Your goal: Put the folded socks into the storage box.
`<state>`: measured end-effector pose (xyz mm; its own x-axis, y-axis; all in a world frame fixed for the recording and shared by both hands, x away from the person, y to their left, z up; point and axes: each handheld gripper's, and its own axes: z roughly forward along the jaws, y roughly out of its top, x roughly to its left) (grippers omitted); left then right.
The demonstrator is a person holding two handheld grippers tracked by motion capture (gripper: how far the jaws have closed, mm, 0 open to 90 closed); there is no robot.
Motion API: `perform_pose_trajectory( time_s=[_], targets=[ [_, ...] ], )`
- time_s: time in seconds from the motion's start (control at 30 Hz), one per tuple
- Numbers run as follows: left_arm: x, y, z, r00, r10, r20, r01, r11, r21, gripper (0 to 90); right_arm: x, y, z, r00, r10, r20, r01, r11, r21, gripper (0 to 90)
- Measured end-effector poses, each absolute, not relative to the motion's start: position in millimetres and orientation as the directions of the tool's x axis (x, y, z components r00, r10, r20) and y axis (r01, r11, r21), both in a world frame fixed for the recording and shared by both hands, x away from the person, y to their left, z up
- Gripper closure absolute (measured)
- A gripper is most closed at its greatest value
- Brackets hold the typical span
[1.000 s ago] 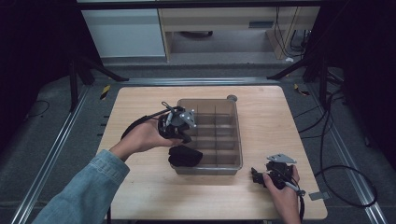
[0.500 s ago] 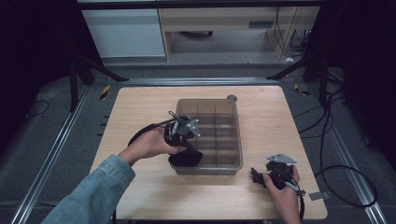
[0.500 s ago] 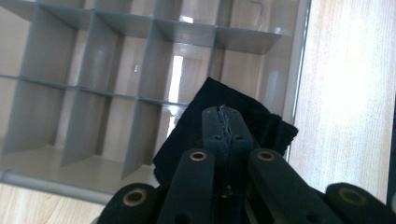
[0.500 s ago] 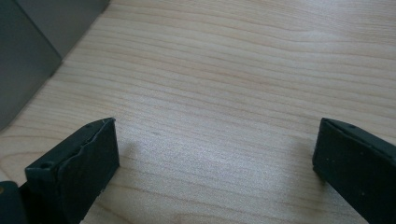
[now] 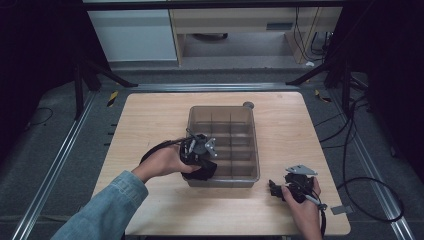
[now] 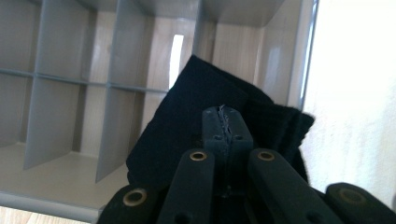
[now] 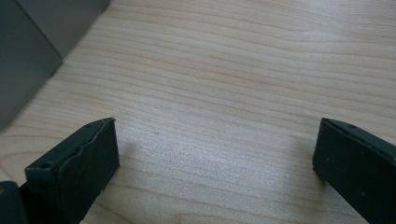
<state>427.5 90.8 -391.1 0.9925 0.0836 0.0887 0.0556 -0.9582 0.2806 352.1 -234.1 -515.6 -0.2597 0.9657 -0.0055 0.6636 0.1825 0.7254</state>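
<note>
The black cloth, a folded piece of ribbed fabric that may be a sock, is pinched between my left gripper's jaws, which are pressed together on a fold of it. It hangs over the near left corner of the grey divided bin, partly above the corner compartment and partly draped across the bin's side wall toward the table.

Compared with a second ago, I have drawn my left hand back toward me and down: the gripper sat higher over the bin's left wall then, and now it is at the near corner with the cloth bunched under it. I read that as the placing step, with the cloth brought to the compartment I mean to fill but not yet seated; too much of it lies outside the wall for a clean release.

My right gripper has not moved. It rests low over the wooden table just beside the bin's near right corner, jaws spread wide with nothing between them.
</note>
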Motion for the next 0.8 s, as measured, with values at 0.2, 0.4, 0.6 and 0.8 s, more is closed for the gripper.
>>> perform_pose_trajectory(
  time_s=[0.2,0.4,0.6,0.8],
  targets=[
    [430,92,-405,0.992,0.103,0.071,0.081,-0.962,0.262,89.7,352,-234,-516,-0.261,0.965,-0.003,0.663,0.182,0.726,0.7],
    [431,94,-408,0.992,0.112,0.057,0.093,-0.96,0.265,89.7,352,-234,-516,-0.262,0.965,-0.002,0.663,0.182,0.726,0.7],
    [429,95,-403,0.991,0.118,0.064,0.096,-0.957,0.274,89.4,352,-234,-516,-0.262,0.965,-0.002,0.662,0.182,0.727,0.7],
    [433,103,-380,0.987,0.135,0.085,0.102,-0.944,0.315,88.7,352,-234,-516,-0.262,0.965,-0.002,0.663,0.182,0.727,0.7]
  ],
)
